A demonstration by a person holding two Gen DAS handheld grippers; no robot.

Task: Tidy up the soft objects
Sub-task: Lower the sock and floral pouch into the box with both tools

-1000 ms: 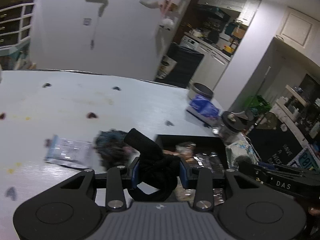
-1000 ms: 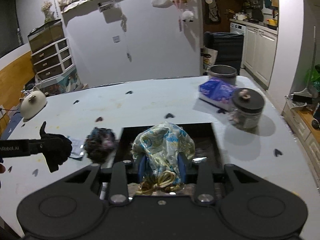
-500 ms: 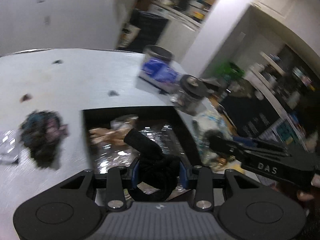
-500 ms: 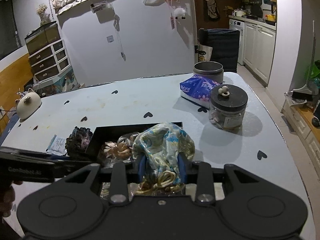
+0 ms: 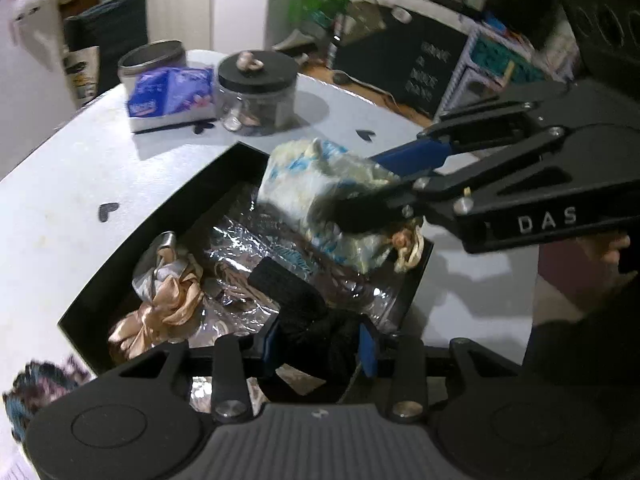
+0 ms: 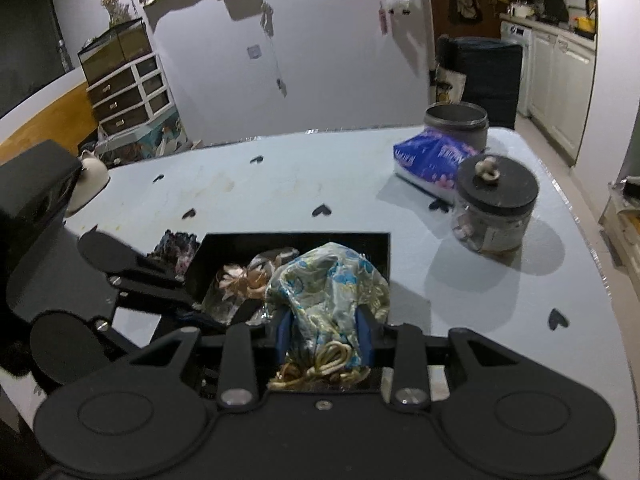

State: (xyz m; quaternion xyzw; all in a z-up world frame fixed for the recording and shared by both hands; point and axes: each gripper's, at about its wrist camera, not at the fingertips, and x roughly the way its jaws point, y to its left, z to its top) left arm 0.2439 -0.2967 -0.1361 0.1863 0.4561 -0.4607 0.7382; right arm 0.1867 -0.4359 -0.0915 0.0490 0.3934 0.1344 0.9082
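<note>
Over the black rectangular tray point(image 5: 132, 264): left gripper point(image 5: 320, 344) just easing open around black knit glove point(image 5: 308, 312); right gripper point(image 6: 324, 338) clamps blue-floral satin drawstring pouch point(image 6: 328, 284). Next: drop both in.

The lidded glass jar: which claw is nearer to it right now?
Right. The right claw, holding the floral pouch over the black box's far end, is close to the glass jar. The left claw, gripping a black cloth, hangs over the box's near end.

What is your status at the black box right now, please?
Left tongs gripping black cloth. Right tongs gripping floral pouch. Both over black box; nothing blocking.
</note>
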